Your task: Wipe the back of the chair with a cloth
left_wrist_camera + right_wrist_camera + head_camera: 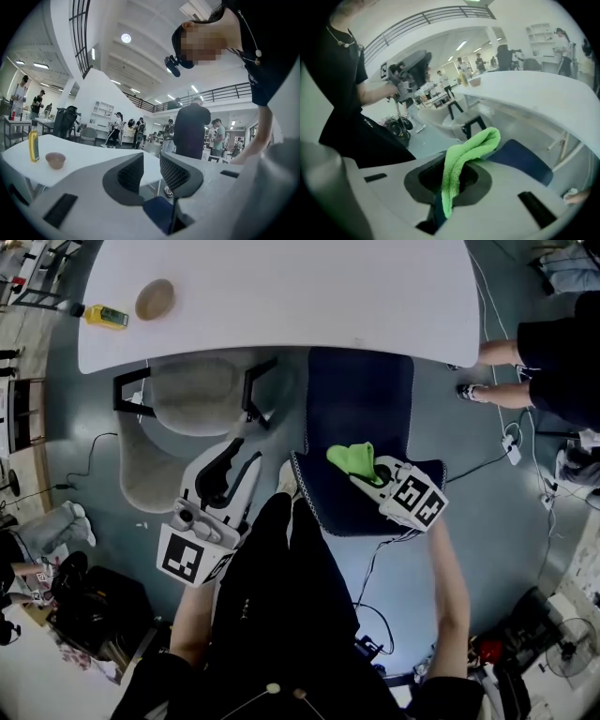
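The dark blue chair (361,390) is tucked under the white table, with its backrest (412,502) nearest me. A bright green cloth (352,458) lies bunched on the top of that backrest, and my right gripper (367,472) is shut on it. In the right gripper view the cloth (464,154) hangs out between the jaws of the right gripper (452,176), above the blue chair (520,159). My left gripper (230,470) is held off to the left of the chair, touching nothing. Its jaws stand a narrow gap apart, empty, in the left gripper view (151,173).
A beige chair (192,399) stands left of the blue one. The white table (281,296) carries a small bowl (155,299) and a yellow bottle (105,316). A person (553,352) stands at the right, near cables (511,446) on the floor. Bags (84,606) lie lower left.
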The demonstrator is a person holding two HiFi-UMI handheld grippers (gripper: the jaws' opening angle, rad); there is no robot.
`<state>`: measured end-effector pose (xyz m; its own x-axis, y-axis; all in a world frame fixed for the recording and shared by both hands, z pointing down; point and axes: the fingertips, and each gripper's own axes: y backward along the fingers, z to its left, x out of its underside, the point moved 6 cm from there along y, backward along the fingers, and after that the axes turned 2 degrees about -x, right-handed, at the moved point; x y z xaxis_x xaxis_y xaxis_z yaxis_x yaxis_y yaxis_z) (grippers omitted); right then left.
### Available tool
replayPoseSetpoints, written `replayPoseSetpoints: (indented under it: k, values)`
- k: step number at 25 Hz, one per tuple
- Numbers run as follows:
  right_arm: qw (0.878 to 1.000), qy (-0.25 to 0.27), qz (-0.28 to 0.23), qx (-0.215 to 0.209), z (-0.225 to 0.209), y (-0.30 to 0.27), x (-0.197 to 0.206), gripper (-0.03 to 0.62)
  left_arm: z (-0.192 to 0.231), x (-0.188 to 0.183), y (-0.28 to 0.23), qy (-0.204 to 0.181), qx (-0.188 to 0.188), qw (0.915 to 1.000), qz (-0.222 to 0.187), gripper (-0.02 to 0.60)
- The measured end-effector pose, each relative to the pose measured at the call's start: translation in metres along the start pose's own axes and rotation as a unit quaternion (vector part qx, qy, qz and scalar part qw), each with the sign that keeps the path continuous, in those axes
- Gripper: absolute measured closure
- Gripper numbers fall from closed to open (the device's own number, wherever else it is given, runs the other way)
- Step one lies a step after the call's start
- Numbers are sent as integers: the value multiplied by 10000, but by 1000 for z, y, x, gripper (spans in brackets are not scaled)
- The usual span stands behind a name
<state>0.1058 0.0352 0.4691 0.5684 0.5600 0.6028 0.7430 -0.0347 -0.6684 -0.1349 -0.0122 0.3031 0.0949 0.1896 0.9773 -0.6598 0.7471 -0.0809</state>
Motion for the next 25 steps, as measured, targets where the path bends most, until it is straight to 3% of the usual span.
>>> replayPoseSetpoints:
  k: [4,7,12,16,20,23,25]
  values:
    - [9932,-165,797,834,-63,-1,50,574,0,11,4,76,-104,9999,89,483]
    - [9806,-380,1552,1138,-98,-16,99,574,3,21,10,108,-217,9995,220,483]
    - [9505,-937,2816,917,-120,-50,183,574,15,40,22,136,-500,9977,441,483]
    - [9175,-1199,3629,1103,-134,-55,225,576,23,54,27,191,-730,9958,524,483]
    - [8946,-650,4219,1321,-153,-58,230,574,23,71,32,317,-868,9938,621,483]
    - [8635,-456,4927,973,-155,-63,249,575,17,80,34,384,-890,9930,675,483]
    - [8569,-422,5098,633,-150,-69,261,576,16,84,37,387,-923,9926,692,483]
